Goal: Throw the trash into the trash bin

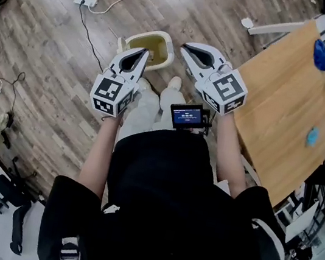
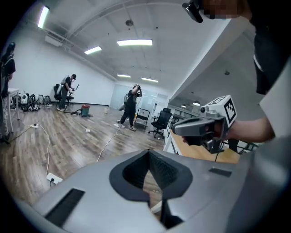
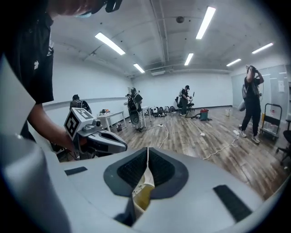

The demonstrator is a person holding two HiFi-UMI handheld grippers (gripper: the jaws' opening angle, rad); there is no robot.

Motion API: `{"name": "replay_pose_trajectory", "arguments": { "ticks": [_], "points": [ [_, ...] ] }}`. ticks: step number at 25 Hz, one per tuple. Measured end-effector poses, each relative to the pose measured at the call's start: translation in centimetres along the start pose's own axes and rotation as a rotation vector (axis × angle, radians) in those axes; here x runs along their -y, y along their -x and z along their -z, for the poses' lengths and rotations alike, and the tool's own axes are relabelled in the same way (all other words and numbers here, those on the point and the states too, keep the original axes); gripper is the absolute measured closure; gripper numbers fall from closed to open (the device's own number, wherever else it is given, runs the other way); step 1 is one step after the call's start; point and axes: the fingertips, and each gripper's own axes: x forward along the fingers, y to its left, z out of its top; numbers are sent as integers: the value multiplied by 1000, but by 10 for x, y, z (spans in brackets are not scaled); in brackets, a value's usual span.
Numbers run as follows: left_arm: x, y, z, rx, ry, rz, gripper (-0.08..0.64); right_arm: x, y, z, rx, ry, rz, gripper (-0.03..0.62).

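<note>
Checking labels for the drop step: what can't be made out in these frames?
- Bin contents: head view, the left tool covers part of it, and the inside is too small to show any trash.
- Bin, right gripper view: only a sliver shows under the shut right tool.
- Blue items on the table: head view, too small to name.

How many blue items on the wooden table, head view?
2. The darker blue item sits at the far corner of the table; the lighter blue item lies nearer the person by its right edge. Racks overlap that edge, so more may be hidden.
</note>
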Motion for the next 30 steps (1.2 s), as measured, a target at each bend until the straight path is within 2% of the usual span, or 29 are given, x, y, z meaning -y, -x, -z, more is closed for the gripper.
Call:
{"name": "replay_pose_trajectory", "arguments": {
  "ticks": [4,9,13,19,30],
  "points": [
    [18,37,-45,92,3,32,554,-19,18,-52,46,93,-12,588],
    [29,66,-77,156,-78,63,554,-43,26,-104,162,118,-75,588],
    [39,80,-109,197,-162,105,554,-52,32,-129,256,101,-95,588],
    [37,97,-137,254,-199,100,554,-67,31,-146,311,88,-98,588],
    [41,85,-137,225,-171,152,554,-62,35,-141,297,61,-82,588]
  ]
}}
